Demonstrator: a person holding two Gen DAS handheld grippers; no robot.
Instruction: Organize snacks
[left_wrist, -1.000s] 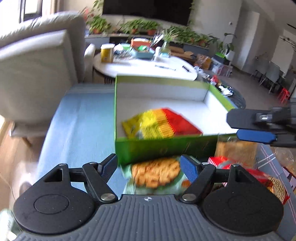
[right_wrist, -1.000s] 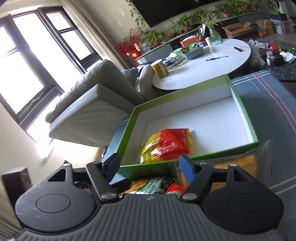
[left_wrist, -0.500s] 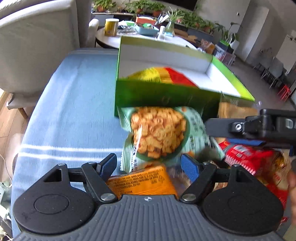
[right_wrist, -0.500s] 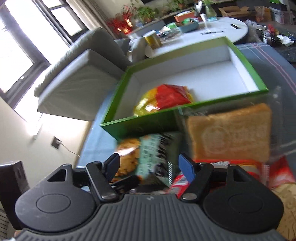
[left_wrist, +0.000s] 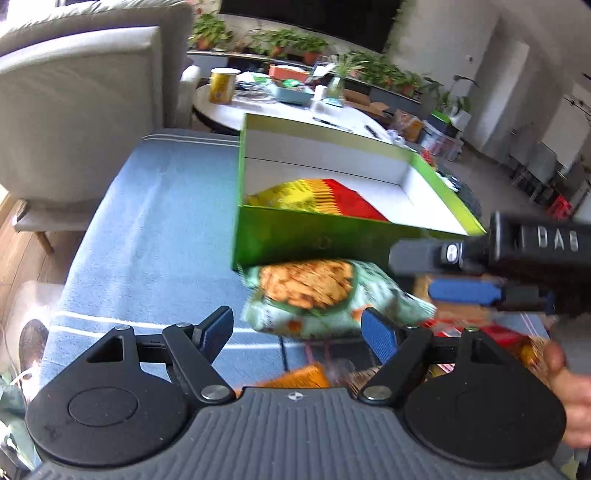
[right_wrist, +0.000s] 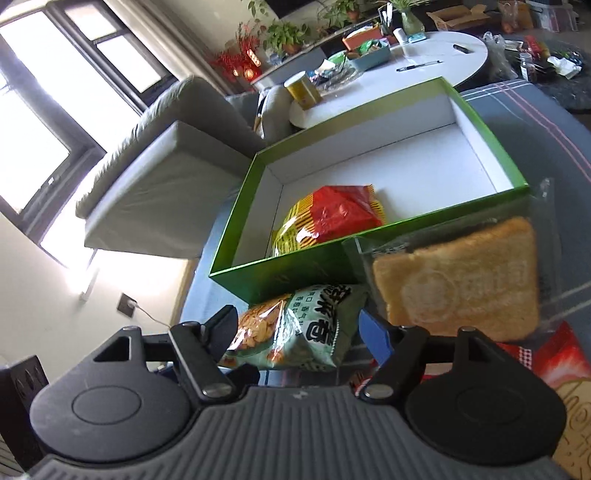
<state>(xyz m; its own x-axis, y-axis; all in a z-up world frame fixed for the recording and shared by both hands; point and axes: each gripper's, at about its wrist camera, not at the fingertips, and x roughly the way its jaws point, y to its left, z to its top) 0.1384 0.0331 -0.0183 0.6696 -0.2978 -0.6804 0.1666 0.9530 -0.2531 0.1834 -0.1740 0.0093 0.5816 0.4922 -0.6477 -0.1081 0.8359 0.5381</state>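
2 grippers are seen with their jaws spread and nothing clamped: the right gripper (right_wrist: 297, 334), whose jaws have just been opening further, is lined up on the pale green cracker bag (right_wrist: 295, 330), which is framed between the fingers but not seen to be pressed by either pad, while the left gripper (left_wrist: 297, 330) is held open nearer the same bag (left_wrist: 325, 299) with no pad on it. The bag is lying on the blue striped cloth (left_wrist: 147, 229), just against the near wall of the green box (right_wrist: 369, 258), likely because it is next in line to be lifted over that wall. 1 snack is already stowed inside: a red and yellow packet (right_wrist: 328, 218) resting in the near left corner, the rest of the white floor being left free. A clear-wrapped slice of toast (right_wrist: 458, 277) is leaned against the box's near wall to the right of the bag, and red packets (right_wrist: 554, 362) are piled below it, apparently waiting their turn. Part of the person's hand (left_wrist: 569, 391) is visible at the right edge of the left view.
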